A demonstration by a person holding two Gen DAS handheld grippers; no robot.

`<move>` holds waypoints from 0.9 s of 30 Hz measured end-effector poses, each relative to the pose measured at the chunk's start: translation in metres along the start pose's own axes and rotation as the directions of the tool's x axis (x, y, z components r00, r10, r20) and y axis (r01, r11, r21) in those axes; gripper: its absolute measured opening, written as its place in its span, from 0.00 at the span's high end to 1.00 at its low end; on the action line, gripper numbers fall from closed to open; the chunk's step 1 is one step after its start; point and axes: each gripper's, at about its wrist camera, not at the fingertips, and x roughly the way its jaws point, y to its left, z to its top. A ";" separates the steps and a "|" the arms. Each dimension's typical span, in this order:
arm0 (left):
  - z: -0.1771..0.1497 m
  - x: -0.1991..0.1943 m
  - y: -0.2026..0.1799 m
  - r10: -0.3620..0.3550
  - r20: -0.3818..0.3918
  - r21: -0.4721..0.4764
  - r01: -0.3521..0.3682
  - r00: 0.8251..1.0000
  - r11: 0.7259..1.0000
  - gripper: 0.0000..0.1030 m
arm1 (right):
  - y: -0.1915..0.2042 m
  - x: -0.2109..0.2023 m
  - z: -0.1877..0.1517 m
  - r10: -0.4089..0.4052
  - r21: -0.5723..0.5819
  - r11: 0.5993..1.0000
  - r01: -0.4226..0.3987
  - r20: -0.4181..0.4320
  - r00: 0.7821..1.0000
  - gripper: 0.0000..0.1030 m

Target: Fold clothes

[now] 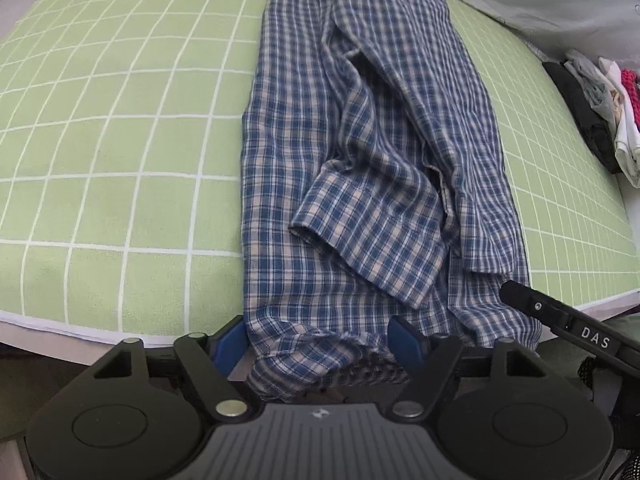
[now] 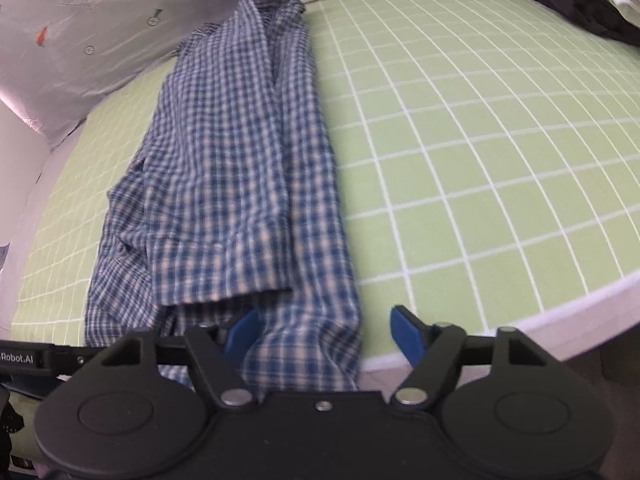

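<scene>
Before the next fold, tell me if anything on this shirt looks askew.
The plaid shirt lies in a long strip on the green grid mat, but its cuffed sleeve slants diagonally across the top, bunching the cloth. The hem droops crumpled over the near edge between the open left gripper.

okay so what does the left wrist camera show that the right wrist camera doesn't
Only the left wrist view shows the pink knitted item in the clothes pile and the right gripper's black finger marked DAS reaching in.

Only the right wrist view shows the white sheet with small orange prints behind the mat, and the shirt's collar end.

Both show the blue plaid shirt folded into a long strip on the green grid mat, with each gripper, left and right, open around the near hem.
</scene>
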 end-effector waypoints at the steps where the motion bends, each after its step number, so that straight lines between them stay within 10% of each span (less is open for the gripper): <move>1: -0.001 -0.001 0.000 0.001 0.000 0.002 -0.001 1.000 1.000 0.31 | -0.001 -0.001 -0.001 0.005 0.007 1.000 -0.005 -0.001 1.000 0.29; 5: -0.009 -0.005 -0.001 -0.006 -0.010 0.004 0.006 1.000 1.000 0.54 | -0.003 -0.004 -0.004 0.029 0.016 0.999 -0.029 -0.007 1.000 0.36; 10: -0.006 -0.009 0.002 -0.059 0.009 -0.038 0.060 0.998 0.998 0.86 | -0.001 -0.004 -0.007 0.088 0.028 0.996 -0.087 -0.034 0.996 0.91; 27: 0.073 -0.039 0.013 -0.259 0.215 -0.243 0.308 0.942 0.920 0.89 | -0.001 -0.028 0.073 0.326 0.159 0.921 -0.356 0.187 0.927 0.96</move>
